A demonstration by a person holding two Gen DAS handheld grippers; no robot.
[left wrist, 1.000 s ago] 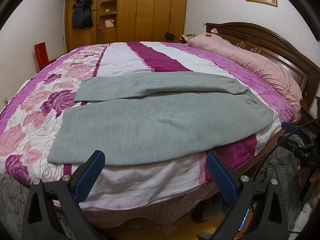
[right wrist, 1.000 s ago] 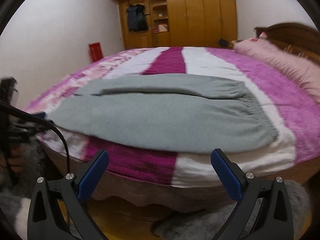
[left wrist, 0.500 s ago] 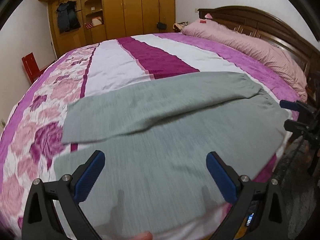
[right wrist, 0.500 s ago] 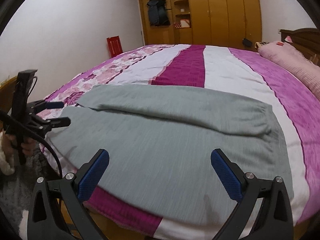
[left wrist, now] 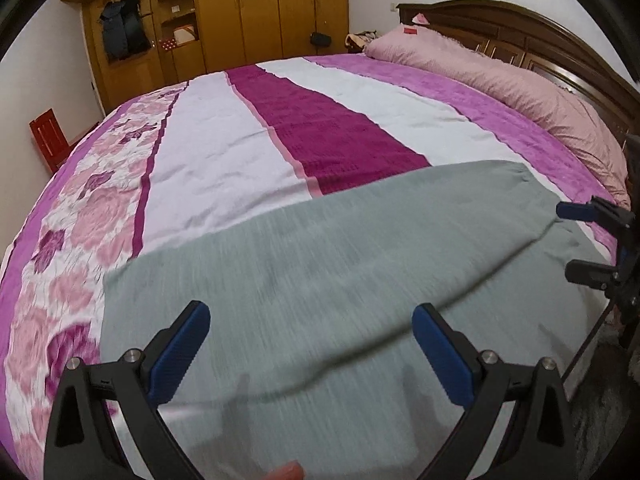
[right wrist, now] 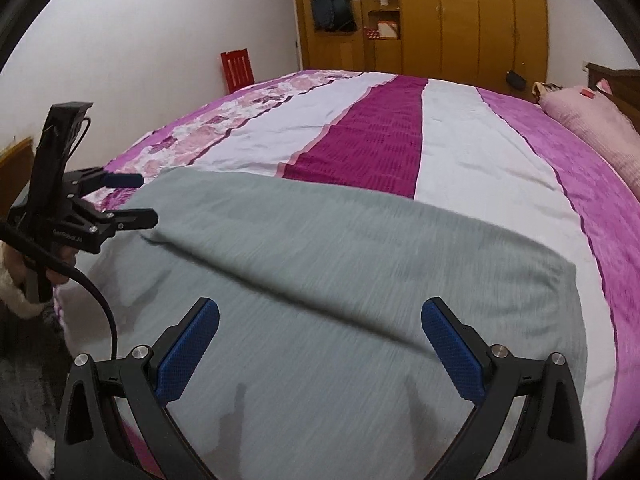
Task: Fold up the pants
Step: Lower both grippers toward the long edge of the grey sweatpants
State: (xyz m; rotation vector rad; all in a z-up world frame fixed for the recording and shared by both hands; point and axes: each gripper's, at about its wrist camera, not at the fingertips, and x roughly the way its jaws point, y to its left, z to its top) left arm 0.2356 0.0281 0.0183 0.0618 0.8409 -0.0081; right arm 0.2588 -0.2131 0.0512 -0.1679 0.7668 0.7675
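Grey pants (left wrist: 320,264) lie flat across the near side of the bed, both legs spread, the far leg overlapping the near one. They also fill the lower half of the right wrist view (right wrist: 340,280). My left gripper (left wrist: 310,348) is open and empty, just above the leg end of the pants. My right gripper (right wrist: 320,344) is open and empty, above the waist end. Each gripper shows in the other's view: the right one (left wrist: 580,240) at the right edge, the left one (right wrist: 132,198) at the left edge.
The bed has a striped purple, white and floral cover (left wrist: 224,152). A pink quilt (left wrist: 520,92) lies along the dark wooden headboard (left wrist: 520,32). Wooden wardrobes (left wrist: 272,12) stand at the far wall. A red crate (right wrist: 238,70) leans by the white wall.
Both grippers have moved forward from the bed's edge to above the pants and sit lower over the fabric. Both stay open.
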